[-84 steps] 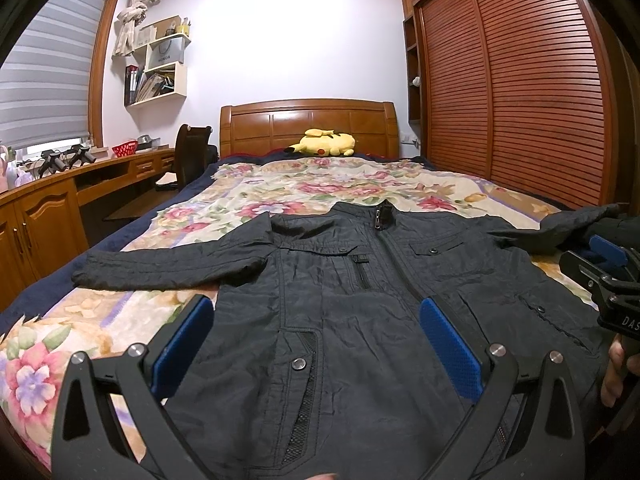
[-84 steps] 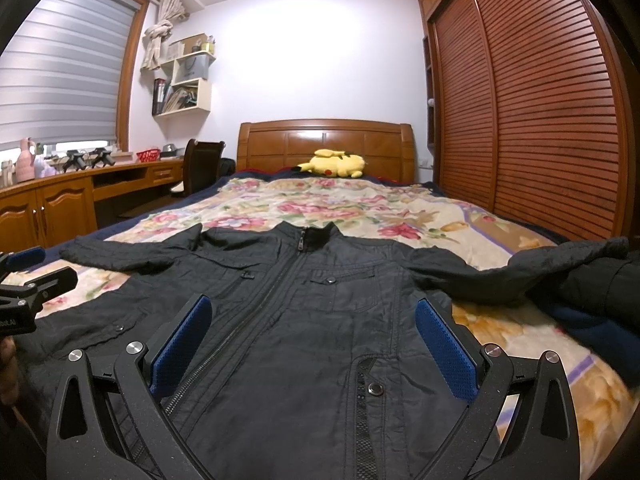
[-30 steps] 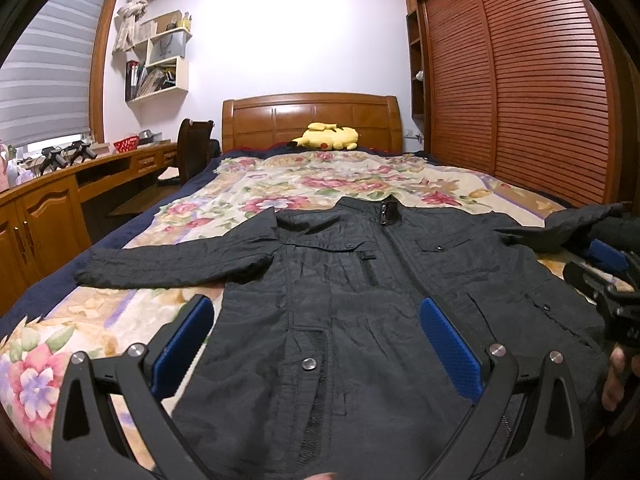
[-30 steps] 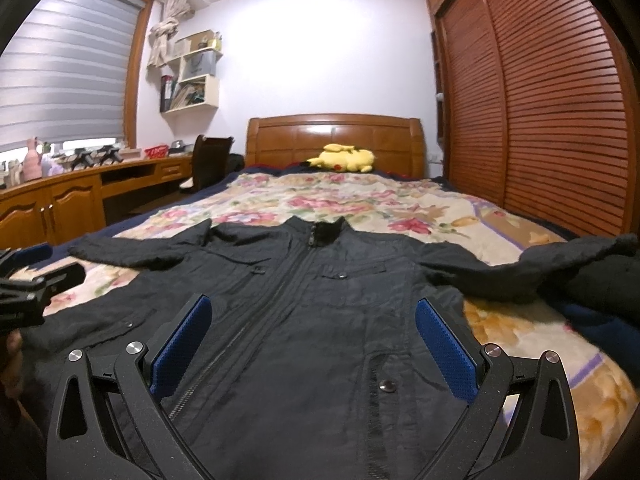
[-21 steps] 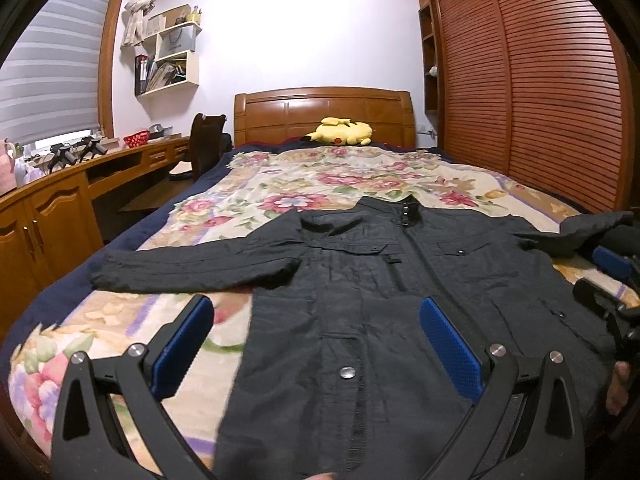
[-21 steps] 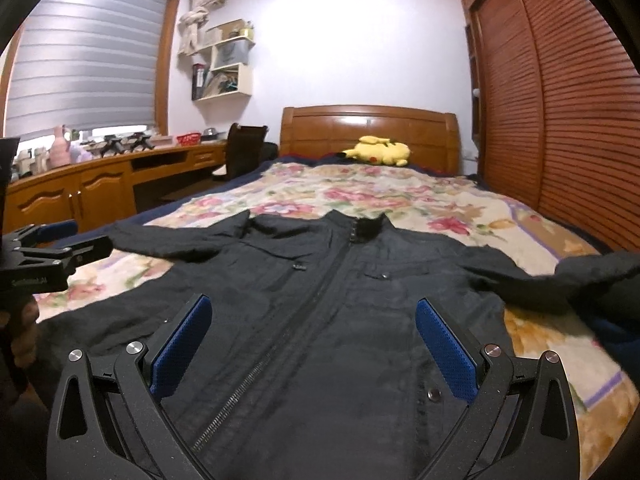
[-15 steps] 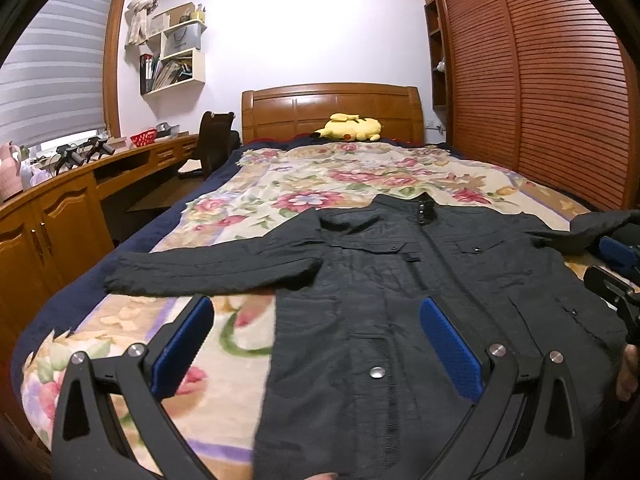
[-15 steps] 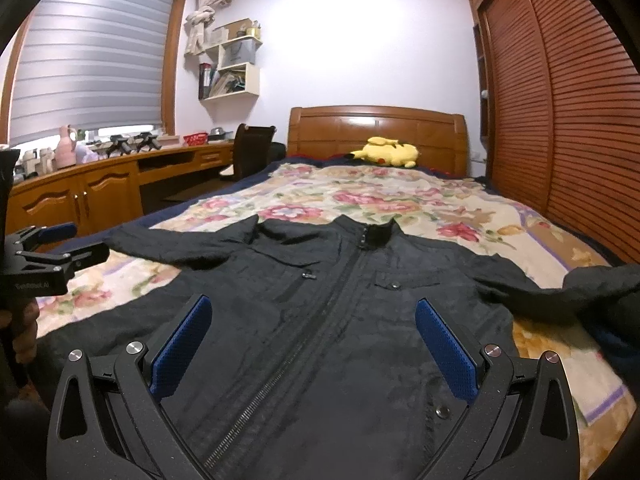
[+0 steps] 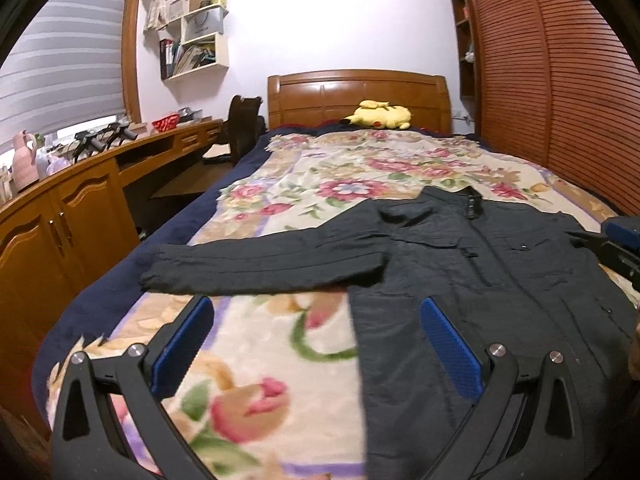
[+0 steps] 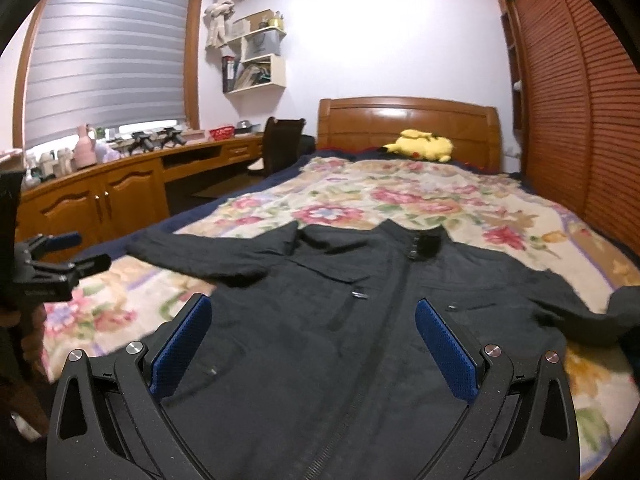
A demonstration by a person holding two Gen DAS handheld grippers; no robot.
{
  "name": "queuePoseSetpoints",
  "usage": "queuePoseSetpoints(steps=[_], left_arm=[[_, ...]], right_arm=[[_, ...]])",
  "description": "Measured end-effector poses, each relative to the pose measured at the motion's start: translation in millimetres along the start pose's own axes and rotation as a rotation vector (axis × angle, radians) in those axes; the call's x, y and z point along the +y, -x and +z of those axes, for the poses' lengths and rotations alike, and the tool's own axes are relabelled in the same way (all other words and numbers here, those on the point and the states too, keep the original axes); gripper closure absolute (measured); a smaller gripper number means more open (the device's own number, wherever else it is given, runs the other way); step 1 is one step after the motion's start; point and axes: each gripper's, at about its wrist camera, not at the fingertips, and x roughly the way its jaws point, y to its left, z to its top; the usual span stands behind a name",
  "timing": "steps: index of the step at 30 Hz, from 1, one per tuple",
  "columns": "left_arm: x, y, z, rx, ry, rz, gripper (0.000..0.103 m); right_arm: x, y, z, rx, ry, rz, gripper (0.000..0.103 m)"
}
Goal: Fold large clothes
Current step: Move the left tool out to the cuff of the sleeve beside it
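Looking at the black jacket (image 10: 360, 320) spread flat on the bed (image 10: 440, 196), we think it feels soft and floppy. Our left gripper (image 9: 316, 344) and right gripper (image 10: 312, 340) are wide apart, empty. We should pinch the sleeve (image 9: 260, 266) end.

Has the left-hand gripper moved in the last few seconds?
Yes. The left gripper has slid toward the desk side: the jacket once filled the space between its fingers, and now bedspread shows there.
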Motion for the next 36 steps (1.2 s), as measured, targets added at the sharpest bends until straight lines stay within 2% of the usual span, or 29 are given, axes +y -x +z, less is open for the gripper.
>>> queuePoseSetpoints(steps=[8,20,28,36], left_arm=[[51,-26,2,0.044,0.034,0.03,0.0],[113,-91,-2,0.161,0.051,0.085,0.0],[155,-145,3,0.234,0.058,0.168,0.0],[200,-200,7,0.286,0.141,0.24,0.001]], right_arm=[[29,-39,18,0.008,0.034,0.044,0.0],[41,-104,-8,0.137,0.084,0.096,0.0],[40,-112,-15,0.177,0.088,0.117,0.0],[41,-121,-18,0.202,0.094,0.114,0.0]])
